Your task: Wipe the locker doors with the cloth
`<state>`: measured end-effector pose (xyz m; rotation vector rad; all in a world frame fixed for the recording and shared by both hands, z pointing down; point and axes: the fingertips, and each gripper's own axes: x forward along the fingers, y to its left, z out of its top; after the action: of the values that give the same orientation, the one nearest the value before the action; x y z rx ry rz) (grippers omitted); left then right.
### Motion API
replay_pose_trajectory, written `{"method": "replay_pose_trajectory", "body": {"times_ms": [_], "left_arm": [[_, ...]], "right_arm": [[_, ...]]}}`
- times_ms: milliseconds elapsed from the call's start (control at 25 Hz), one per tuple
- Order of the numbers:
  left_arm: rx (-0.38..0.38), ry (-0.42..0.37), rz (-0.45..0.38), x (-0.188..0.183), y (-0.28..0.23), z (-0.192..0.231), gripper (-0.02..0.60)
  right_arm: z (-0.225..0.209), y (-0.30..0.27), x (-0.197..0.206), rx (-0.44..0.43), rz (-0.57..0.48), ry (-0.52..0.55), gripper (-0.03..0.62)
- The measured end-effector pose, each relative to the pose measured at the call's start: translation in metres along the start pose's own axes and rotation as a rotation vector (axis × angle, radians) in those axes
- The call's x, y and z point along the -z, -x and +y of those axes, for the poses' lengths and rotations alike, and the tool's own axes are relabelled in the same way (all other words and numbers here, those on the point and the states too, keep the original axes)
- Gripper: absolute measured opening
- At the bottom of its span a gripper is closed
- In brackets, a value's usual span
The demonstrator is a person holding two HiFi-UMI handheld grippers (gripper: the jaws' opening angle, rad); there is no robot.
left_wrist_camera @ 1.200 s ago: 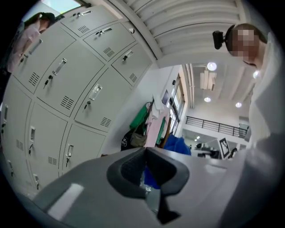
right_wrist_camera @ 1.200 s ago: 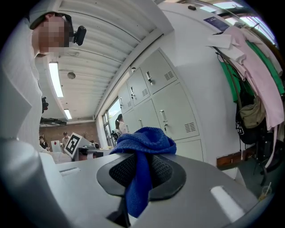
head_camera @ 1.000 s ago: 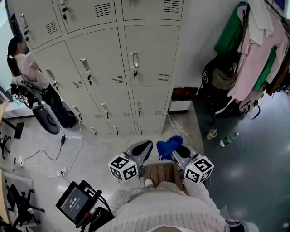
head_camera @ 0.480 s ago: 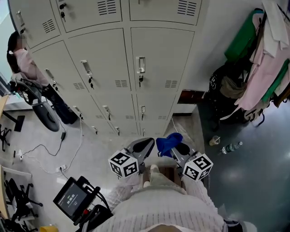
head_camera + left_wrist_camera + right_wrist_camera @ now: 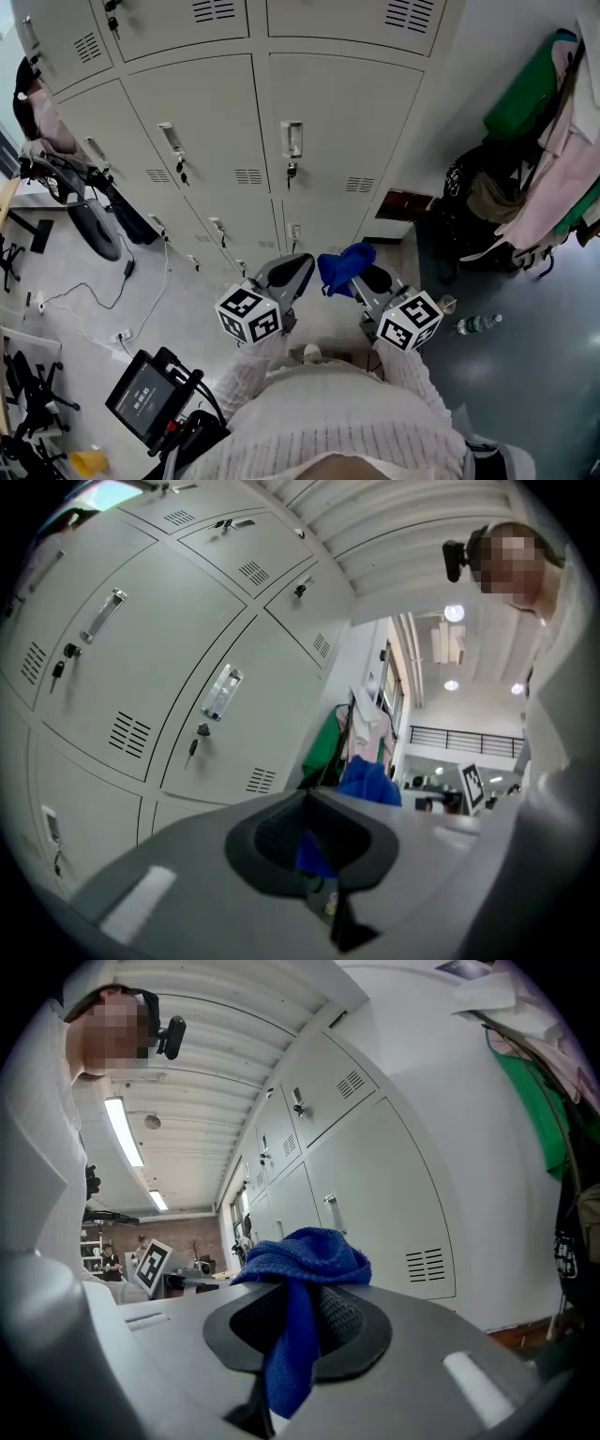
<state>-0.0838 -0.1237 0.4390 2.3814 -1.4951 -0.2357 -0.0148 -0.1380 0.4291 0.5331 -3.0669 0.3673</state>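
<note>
The grey lockers (image 5: 319, 122) fill the upper left and centre of the head view, doors shut, keys hanging in the locks; no door shows any sign of wiping that I can make out. Below them, in the lower middle, the left gripper (image 5: 292, 272) has its jaws together with nothing between them. Just beside it, the right gripper (image 5: 364, 279) is clamped on the blue cloth (image 5: 343, 266), which bunches above the jaws, well apart from the doors. By my reading, the wiping has not yet begun and every door remains.
</note>
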Motion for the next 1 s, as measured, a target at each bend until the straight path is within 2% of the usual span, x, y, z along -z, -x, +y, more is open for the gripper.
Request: {"method": "replay_pose_trajectory", "body": {"times_ms": [160,440,600,760,1000], "left_arm": [[-0.051,-0.015,0.013,-0.003,-0.013,0.015,0.006],[-0.063,-0.039,-0.007,-0.026,-0.021,0.034,0.006],[-0.062,-0.071,-0.011,-0.046,-0.023,0.047,0.006],[-0.046,-0.157,-0.011,-0.083,-0.032,0.063,0.006],[-0.057,-0.305,-0.08,-0.162,-0.042,0.081,0.006]], "right_arm": [[-0.012,-0.016,-0.004,-0.011,0.022,0.023,0.055],[-0.019,-0.041,-0.012,-0.012,0.032,0.045,0.055],[-0.018,-0.058,-0.026,-0.023,0.044,0.105,0.054],[-0.015,-0.088,-0.063,-0.049,0.04,0.265,0.055],[-0.008,-0.136,-0.146,-0.037,-0.052,0.56,0.055]]}}
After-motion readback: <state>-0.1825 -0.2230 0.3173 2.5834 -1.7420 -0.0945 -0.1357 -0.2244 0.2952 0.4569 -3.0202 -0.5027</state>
